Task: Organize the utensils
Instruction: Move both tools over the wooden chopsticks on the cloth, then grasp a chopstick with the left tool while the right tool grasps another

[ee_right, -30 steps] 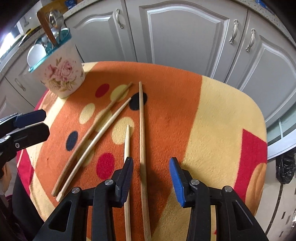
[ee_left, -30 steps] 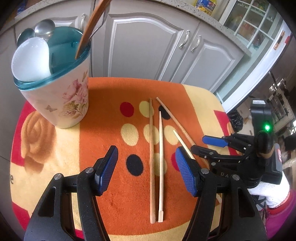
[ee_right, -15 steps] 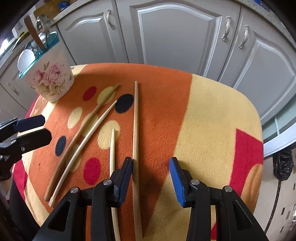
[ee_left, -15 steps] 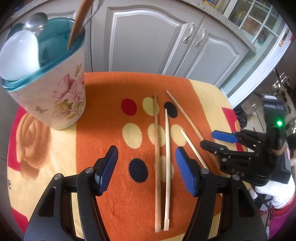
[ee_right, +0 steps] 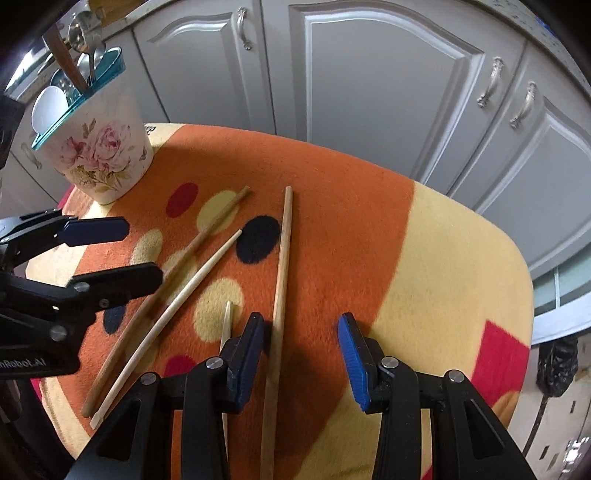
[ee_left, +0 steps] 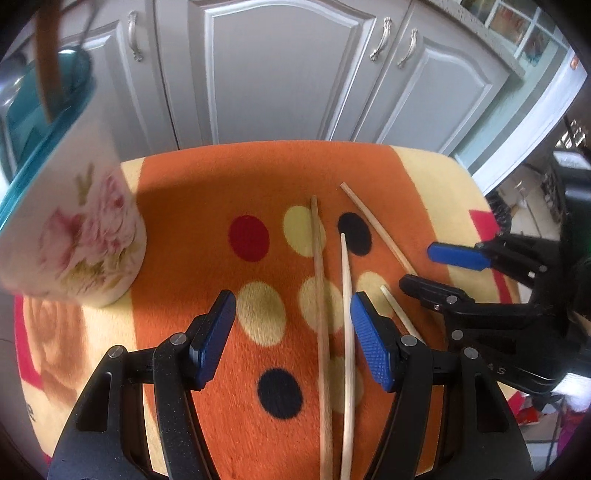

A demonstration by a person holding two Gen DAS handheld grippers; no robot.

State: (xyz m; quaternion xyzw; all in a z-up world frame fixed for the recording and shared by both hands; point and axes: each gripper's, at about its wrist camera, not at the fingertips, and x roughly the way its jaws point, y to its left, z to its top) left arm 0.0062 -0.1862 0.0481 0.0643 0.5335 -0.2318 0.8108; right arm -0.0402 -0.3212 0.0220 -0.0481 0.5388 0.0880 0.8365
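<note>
We judge the task well short of done: four chopsticks lie loose on the cloth-covered tabletop (ee_right: 443,258), and none is lifted. The holder (ee_right: 99,155), a flowered cup with a teal rim, stands at the far left corner and already carries spoons (ee_right: 83,33) and a wooden handle, so that part looks sorted.

Our left gripper (ee_left: 291,338) hangs low over the near left part of the tabletop, jaws wide and holding nothing. Two chopsticks run between its fingers: the tan chopstick (ee_left: 321,314) and the pale chopstick (ee_left: 347,325) just beside it, the pale one close against the right pad. Neither is pinched.

Our right gripper (ee_right: 301,356) hangs over the near middle, jaws at a middling gap and also empty. The long chopstick (ee_right: 280,280) passes between its fingers, close by the left one. The short chopstick (ee_right: 226,321) lies just outside that finger, its near end hidden under the gripper.

In the right wrist view the tan and pale chopsticks slant toward the near left edge, their far ends apart and their near ends close together; the long one lies apart from them, pointing at the far edge.

What we think is left: close on the chopsticks, carry them to the far left corner and stand them in the holder, all four. The holder is well apart from both grippers. A thin stick lying flat on soft cloth may be hard to catch cleanly.
</note>
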